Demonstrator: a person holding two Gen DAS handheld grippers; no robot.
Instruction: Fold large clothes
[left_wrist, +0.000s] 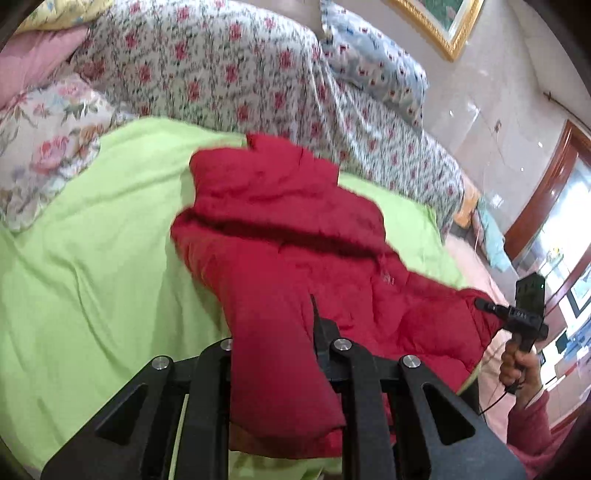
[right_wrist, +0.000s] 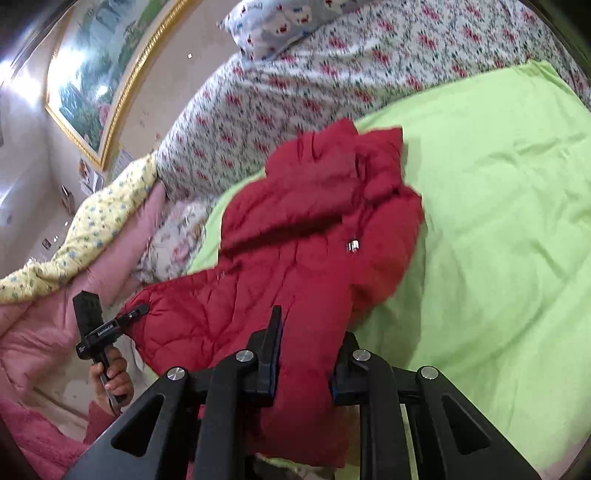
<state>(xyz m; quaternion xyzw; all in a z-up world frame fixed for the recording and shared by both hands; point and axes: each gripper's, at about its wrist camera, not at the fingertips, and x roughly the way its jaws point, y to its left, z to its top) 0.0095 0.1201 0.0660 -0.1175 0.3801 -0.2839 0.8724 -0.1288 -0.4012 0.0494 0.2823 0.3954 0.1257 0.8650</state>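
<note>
Through my left gripper I see the red puffer jacket running straight between the jaws: they are clamped on a thick fold of it, one finger showing on the right of the fabric while the other is buried under the cloth. Ahead of those jaws the jacket stretches away over the green sheet, its bunched collar end lying farthest out, near the floral quilt heaped beyond it. Off to the right of the left jaws I can see my right gripper pinching the jacket's far corner, with the hand around its handle. From the right wrist view it is the same story mirrored: the right gripper is clenched on a fold of the jacket, a finger pressed into each side, and the rest of the garment spreads forward and slightly left of the jaws across the sheet. To the left of the right jaws the left gripper bites the jacket's edge, hand below it. A small silver tag glints on the jacket ahead of the right jaws. A gold-framed painting hangs on the wall far beyond, up to the left.
</note>
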